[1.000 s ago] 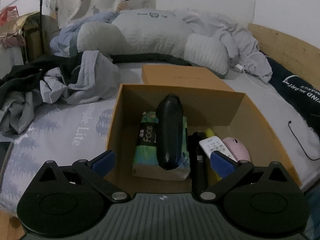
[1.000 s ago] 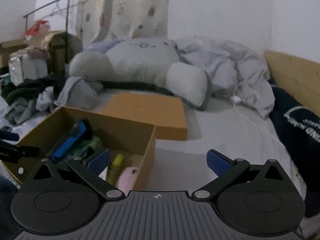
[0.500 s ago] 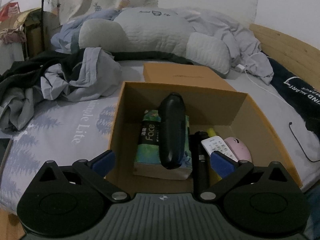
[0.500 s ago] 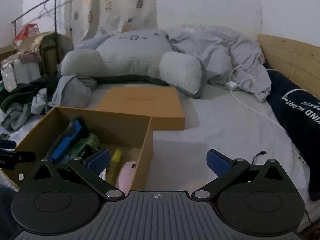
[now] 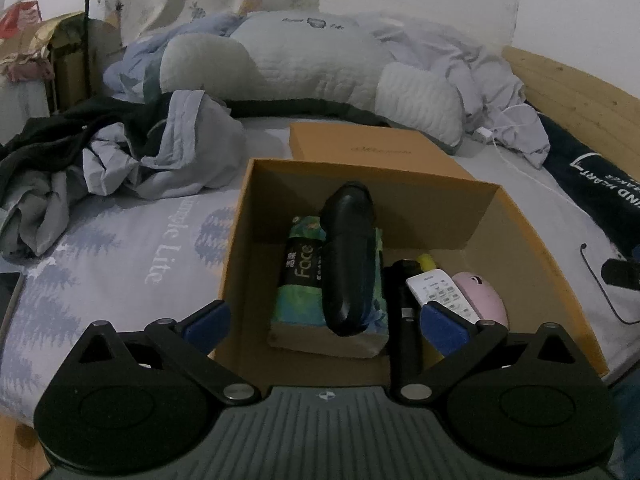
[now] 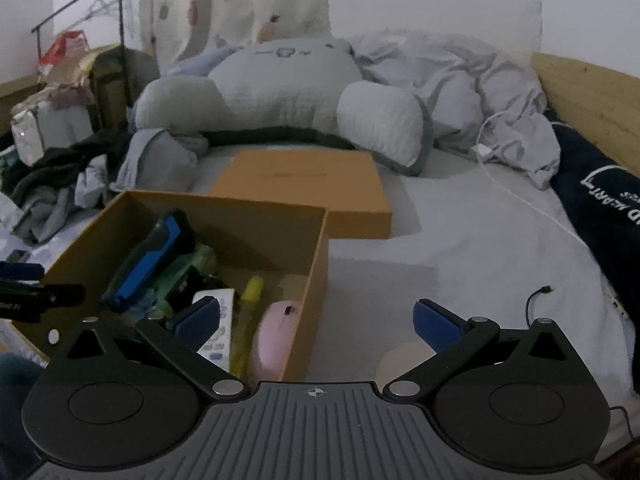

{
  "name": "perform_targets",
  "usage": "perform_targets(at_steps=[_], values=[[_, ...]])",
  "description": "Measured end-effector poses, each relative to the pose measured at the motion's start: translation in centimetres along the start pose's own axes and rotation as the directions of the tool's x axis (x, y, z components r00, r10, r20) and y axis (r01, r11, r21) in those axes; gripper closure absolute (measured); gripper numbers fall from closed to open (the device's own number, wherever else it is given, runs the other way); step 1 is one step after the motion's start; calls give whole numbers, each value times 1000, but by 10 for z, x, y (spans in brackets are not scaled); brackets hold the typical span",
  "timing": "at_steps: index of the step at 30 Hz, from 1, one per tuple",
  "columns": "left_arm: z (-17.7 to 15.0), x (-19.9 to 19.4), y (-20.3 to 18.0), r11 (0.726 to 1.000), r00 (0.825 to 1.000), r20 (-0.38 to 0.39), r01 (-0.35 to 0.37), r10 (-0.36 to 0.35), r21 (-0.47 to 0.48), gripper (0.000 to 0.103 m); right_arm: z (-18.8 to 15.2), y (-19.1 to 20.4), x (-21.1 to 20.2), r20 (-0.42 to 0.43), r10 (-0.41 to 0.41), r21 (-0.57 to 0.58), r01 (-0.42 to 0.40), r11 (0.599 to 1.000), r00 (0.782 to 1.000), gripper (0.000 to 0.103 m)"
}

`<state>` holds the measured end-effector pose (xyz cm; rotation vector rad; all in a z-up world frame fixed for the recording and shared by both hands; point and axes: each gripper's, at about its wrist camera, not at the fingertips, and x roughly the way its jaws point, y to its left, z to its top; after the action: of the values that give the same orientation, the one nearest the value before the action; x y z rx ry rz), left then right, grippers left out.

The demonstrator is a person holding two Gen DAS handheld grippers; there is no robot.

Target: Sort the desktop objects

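Open cardboard box (image 5: 516, 216) sat on the bed (image 5: 120, 248), holding a tissue pack (image 5: 298, 280) with a black handheld device (image 5: 348, 260) lying on top, a white remote (image 5: 440, 290), yellow marker (image 6: 248, 312) and pink mouse (image 5: 484, 300). Only the right wrist view showed the device's blue face (image 6: 150, 264). Box lid (image 6: 304, 196) lay just behind. Left claw (image 5: 326, 320) hung spread over the box, gripping nothing; right claw (image 6: 316, 320) spread, empty, straddling the box's right wall. Black cable (image 6: 536, 304) lay on the sheet.

Black two-finger left gripper (image 5: 326, 322) with blue pads spread wide, empty; matching right gripper (image 6: 316, 320) likewise
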<state>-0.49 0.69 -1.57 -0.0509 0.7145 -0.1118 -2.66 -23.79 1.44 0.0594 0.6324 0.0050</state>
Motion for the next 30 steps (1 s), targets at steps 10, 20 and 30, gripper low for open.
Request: perform_targets(at_steps=[10, 20, 30], values=[[2, 8, -7, 1000, 1000, -16, 15, -15, 20, 0, 2, -1, 6, -47, 117, 78, -113, 991, 992, 0], [22, 3, -3, 999, 999, -4, 32, -32, -32, 0, 24, -13, 7, -37, 134, 133, -128, 983, 990, 0], [90, -14, 3, 994, 995, 55, 83, -79, -72, 0, 104, -25, -13, 58, 137, 105, -143, 984, 989, 0]])
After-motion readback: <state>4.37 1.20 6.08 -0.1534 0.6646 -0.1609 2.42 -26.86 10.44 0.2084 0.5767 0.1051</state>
